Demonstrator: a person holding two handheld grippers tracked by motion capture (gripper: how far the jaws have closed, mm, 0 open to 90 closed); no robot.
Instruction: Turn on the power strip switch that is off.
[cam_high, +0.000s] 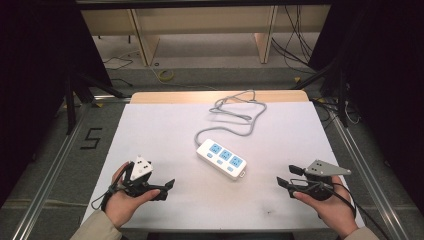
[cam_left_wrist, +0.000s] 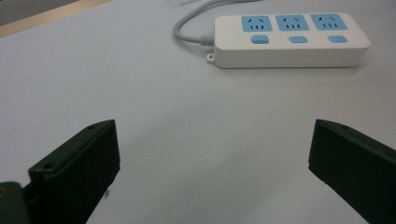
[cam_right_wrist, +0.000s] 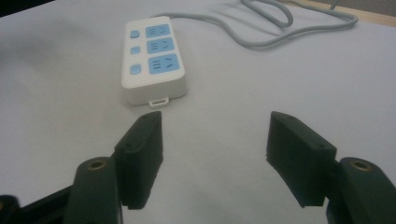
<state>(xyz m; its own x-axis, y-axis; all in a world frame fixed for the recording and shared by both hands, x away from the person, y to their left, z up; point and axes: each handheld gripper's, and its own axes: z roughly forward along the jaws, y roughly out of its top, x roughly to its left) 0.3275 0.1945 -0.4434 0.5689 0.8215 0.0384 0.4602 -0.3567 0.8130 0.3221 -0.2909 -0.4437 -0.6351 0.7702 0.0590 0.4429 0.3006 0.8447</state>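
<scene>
Grippers rest low near the front edge of the white worktop (cam_high: 165, 130), one toward each front corner, and I hold both with jaws spread apart and nothing between them. My left gripper (cam_high: 167, 187) and my right gripper (cam_high: 286, 176) both point inward at the white plastic power strip with three blue sockets (cam_high: 221, 158). It lies flat and slantwise at the worktop's middle (well apart from either gripper), its grey cable (cam_high: 235, 117) looping toward the far edge.
</scene>
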